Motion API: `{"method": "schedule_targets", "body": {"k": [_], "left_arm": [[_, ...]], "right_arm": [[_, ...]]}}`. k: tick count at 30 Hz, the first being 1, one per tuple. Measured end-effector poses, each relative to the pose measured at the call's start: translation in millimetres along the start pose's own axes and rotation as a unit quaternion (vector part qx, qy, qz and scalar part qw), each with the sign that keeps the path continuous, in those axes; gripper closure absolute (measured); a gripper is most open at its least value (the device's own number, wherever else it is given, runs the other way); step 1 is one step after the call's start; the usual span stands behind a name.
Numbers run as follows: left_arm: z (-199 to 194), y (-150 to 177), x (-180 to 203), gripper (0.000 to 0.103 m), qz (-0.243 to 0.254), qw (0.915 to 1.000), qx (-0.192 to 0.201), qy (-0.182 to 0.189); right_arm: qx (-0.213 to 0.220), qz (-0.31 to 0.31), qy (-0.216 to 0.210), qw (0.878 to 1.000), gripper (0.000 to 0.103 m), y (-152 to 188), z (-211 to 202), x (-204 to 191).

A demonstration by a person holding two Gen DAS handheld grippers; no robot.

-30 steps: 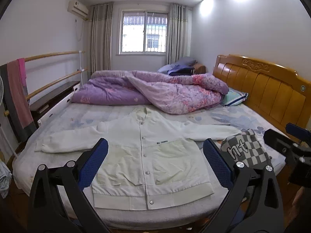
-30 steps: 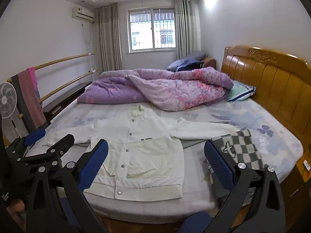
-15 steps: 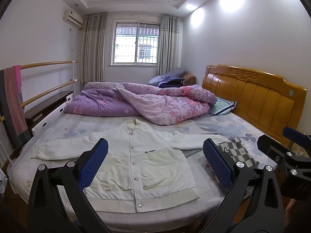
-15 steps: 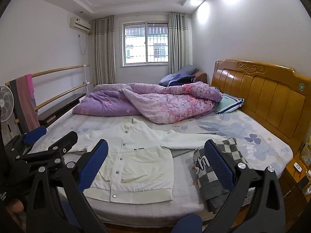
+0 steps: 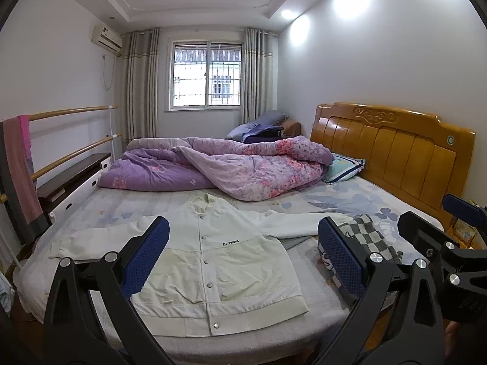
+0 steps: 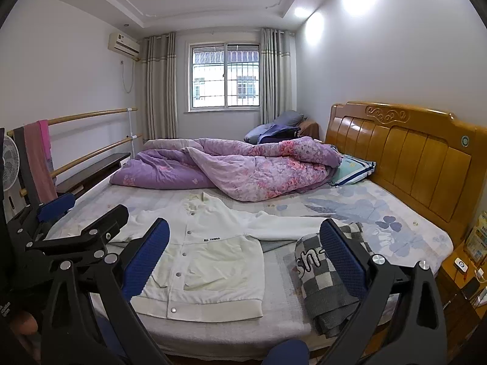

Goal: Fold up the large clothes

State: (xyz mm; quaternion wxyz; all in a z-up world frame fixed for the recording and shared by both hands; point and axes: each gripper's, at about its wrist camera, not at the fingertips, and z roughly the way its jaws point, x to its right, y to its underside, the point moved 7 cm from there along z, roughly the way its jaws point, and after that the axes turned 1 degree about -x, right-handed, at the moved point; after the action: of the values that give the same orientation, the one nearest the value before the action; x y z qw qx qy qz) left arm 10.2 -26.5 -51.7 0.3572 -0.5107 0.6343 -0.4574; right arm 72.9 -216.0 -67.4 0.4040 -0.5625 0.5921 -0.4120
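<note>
A white snap-button jacket lies flat and face up on the bed, sleeves spread out to both sides; it also shows in the right wrist view. My left gripper is open and empty, held in the air before the bed's near edge, well short of the jacket. My right gripper is open and empty too, at the same distance. Each gripper shows in the other's view: the right one at the right, the left one at the left.
A folded grey-and-white checkered garment lies right of the jacket. A crumpled purple quilt covers the far half of the bed. A wooden headboard stands at the right, wooden rails with a hung pink towel at the left.
Both grippers have pulled back and risen from the bed; the jacket looks smaller and lower in both views. Both stay open. The jacket has not moved.
</note>
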Motion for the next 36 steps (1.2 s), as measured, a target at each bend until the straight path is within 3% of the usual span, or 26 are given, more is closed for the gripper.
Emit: {"method": "schedule_targets", "body": {"k": [36], "left_arm": [[-5.7,-4.9,1.2,0.005,-0.002,0.9999,0.013,0.002]], "right_arm": [[-0.001,0.01,0.012,1.0,0.008,2.4,-7.4,7.9]]}}
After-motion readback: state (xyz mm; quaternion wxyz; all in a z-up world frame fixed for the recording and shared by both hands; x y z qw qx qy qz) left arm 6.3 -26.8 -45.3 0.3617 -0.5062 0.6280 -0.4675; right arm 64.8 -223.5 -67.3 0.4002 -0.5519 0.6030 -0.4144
